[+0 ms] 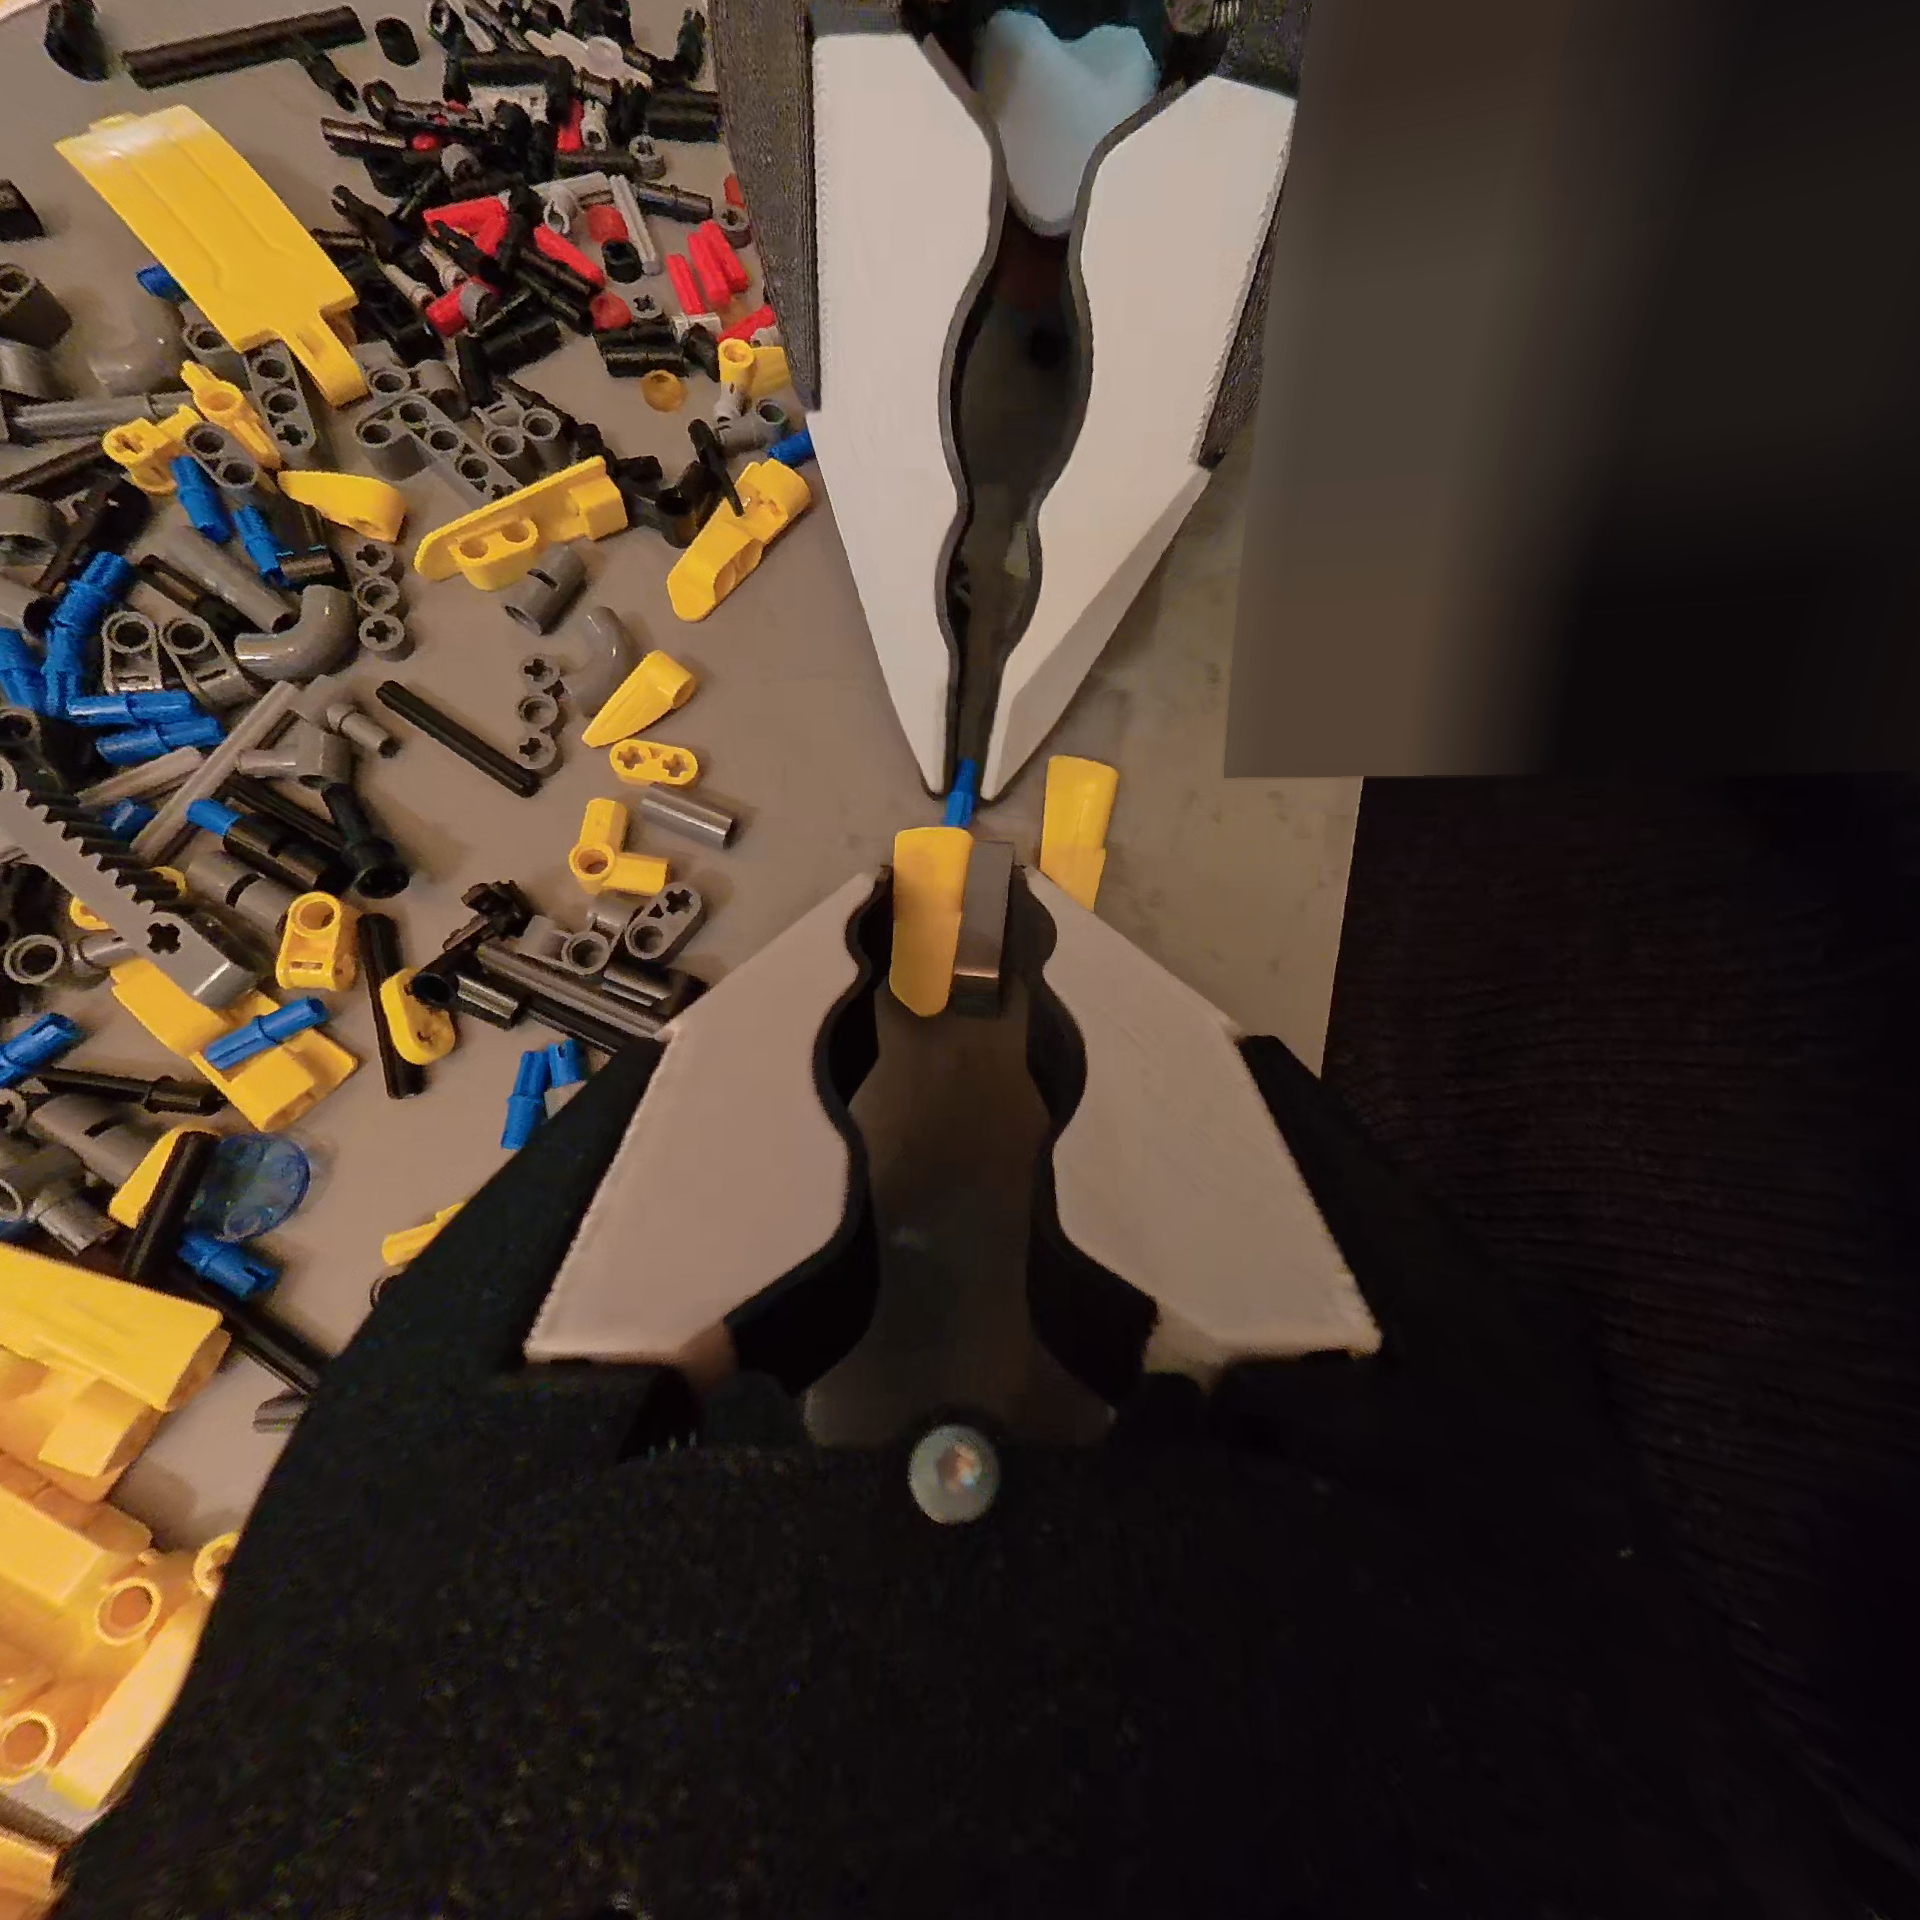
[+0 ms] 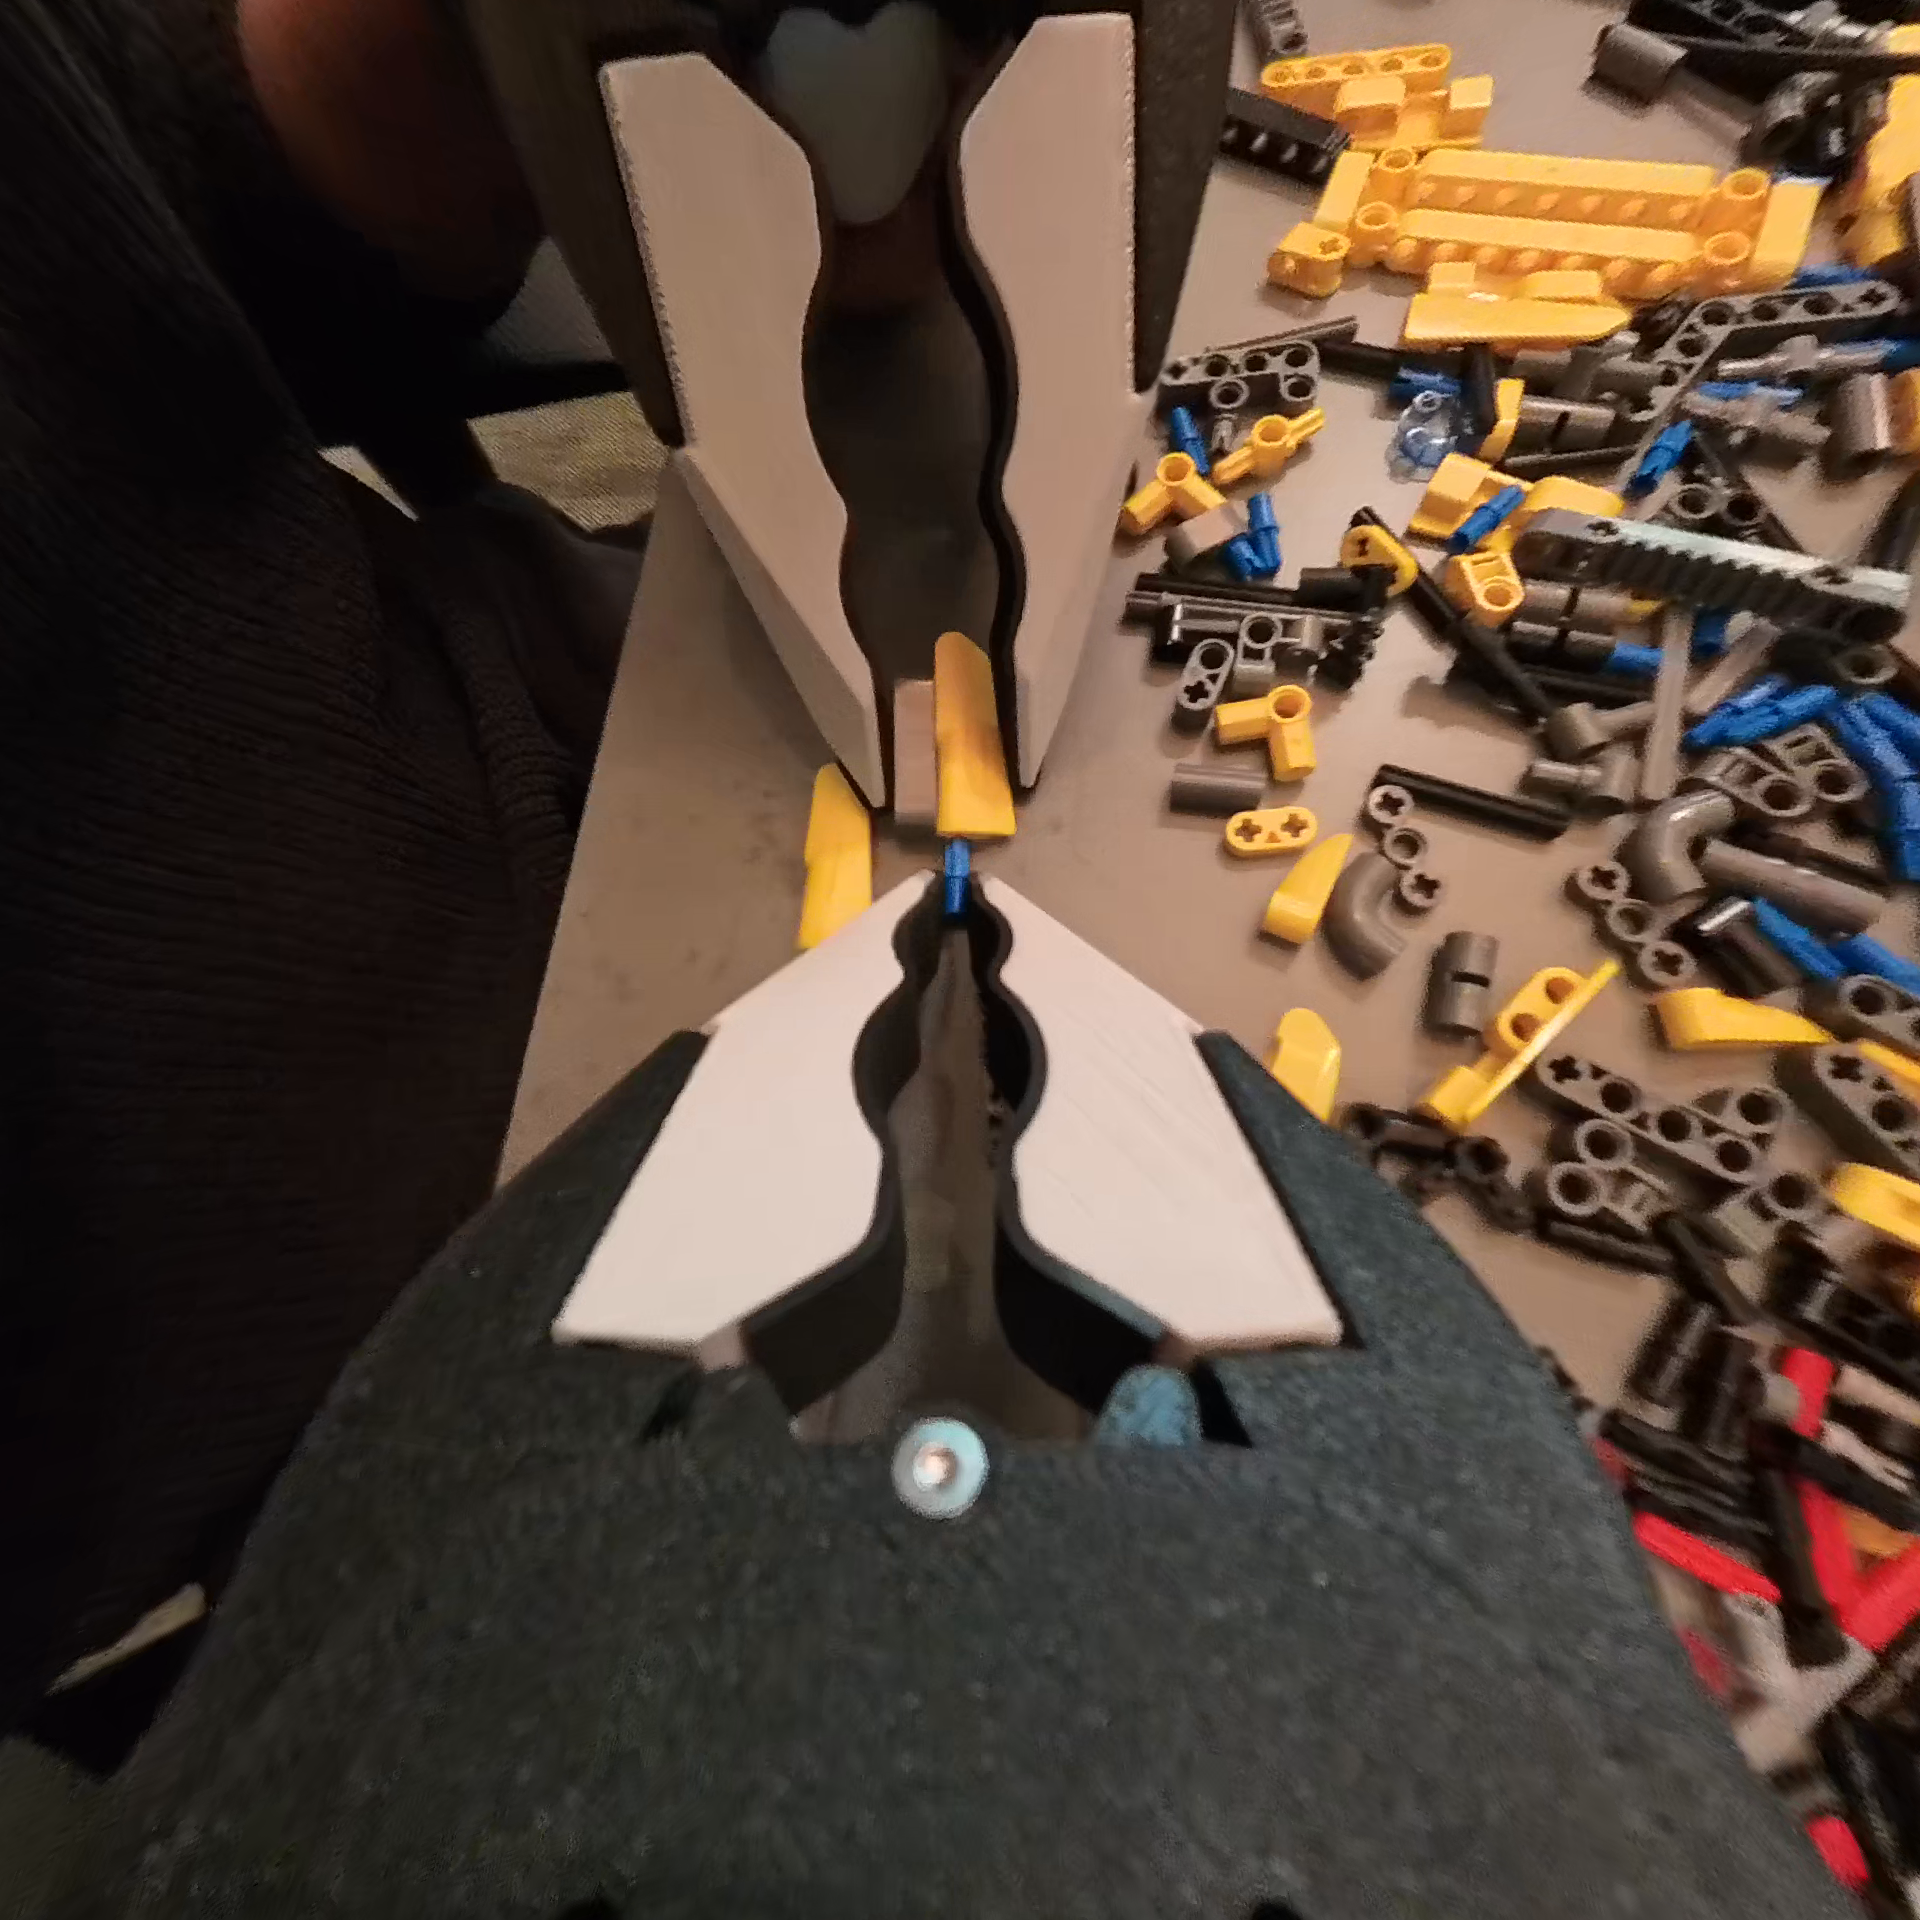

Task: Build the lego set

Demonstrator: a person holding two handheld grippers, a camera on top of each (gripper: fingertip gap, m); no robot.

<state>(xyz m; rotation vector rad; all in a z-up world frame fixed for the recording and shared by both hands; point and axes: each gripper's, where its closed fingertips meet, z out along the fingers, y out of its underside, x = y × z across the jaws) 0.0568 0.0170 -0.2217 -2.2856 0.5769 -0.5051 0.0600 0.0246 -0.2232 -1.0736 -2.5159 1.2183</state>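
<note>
In the left wrist view my left gripper [image 1: 953, 894] is shut on a yellow curved piece [image 1: 923, 925] with a dark grey block [image 1: 987, 925] pressed beside it. My right gripper [image 1: 966, 784] comes in from above, shut on a small blue pin [image 1: 963, 802] whose tip touches the top of the yellow piece. In the right wrist view my right gripper [image 2: 956, 885] pinches the blue pin [image 2: 956, 868] at its very tips. Facing it, the left gripper [image 2: 951, 790] holds the yellow piece [image 2: 971, 748] and the grey block [image 2: 914, 758]. Both are just above the grey table [image 2: 675, 810].
A loose yellow curved piece [image 1: 1075, 826] lies on the table beside the fingertips; it also shows in the right wrist view [image 2: 836, 862]. A dense spread of yellow, grey, black, blue and red building pieces [image 1: 312, 623] covers the table. The table edge [image 1: 1340, 935] and a person's dark clothing are close by. Both grippers' tips are close together, under 4 cm apart.
</note>
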